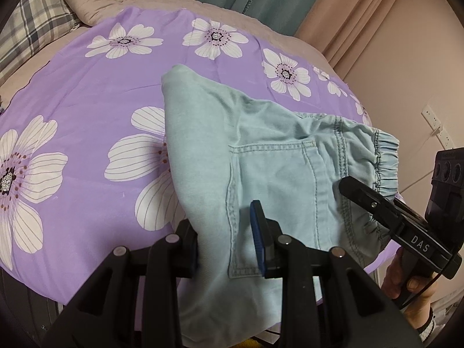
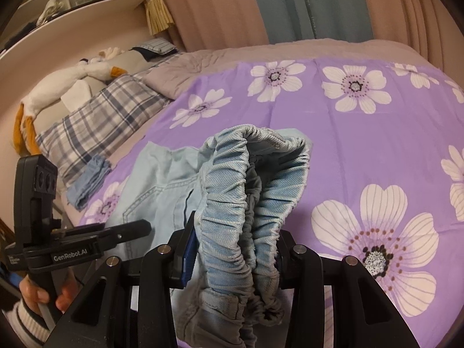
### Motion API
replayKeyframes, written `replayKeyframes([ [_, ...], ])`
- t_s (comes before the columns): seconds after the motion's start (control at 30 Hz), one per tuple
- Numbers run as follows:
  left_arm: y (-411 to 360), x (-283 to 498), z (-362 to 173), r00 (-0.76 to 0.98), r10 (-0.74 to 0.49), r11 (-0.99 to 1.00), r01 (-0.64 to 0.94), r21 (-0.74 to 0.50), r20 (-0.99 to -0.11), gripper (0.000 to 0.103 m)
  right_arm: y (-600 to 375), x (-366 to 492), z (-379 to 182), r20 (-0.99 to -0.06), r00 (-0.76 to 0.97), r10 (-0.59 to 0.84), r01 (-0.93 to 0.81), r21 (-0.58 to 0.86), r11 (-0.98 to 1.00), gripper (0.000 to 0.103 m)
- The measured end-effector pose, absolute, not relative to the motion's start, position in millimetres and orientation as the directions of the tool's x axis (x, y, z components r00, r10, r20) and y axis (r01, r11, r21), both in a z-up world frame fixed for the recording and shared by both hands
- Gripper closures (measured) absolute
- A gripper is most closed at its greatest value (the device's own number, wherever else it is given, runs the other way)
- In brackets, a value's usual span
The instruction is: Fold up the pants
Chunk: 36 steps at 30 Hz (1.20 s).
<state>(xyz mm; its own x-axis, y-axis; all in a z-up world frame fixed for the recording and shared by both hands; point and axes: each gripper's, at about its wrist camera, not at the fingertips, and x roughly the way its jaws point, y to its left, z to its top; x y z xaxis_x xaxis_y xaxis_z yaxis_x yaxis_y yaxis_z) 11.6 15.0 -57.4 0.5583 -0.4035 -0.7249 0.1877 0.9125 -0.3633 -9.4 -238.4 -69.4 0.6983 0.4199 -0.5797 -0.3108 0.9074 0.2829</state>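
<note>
While the left wrist view shows the pale blue pants draped over the purple floral bedspread with the back pocket up, only the right wrist view shows the elastic waistband bunched inside the right gripper, clamped. The left gripper pinches a fabric fold.
</note>
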Motion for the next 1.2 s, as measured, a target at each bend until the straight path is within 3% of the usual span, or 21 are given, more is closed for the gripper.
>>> replayKeyframes([
  [1.2, 32, 8, -37, 0.612, -0.406, 0.907, 0.181, -0.38, -0.679, 0.076, -228, -5, -51, -0.542, 0.719, 0.435, -0.356, 0.25, 0.9, 0.06],
])
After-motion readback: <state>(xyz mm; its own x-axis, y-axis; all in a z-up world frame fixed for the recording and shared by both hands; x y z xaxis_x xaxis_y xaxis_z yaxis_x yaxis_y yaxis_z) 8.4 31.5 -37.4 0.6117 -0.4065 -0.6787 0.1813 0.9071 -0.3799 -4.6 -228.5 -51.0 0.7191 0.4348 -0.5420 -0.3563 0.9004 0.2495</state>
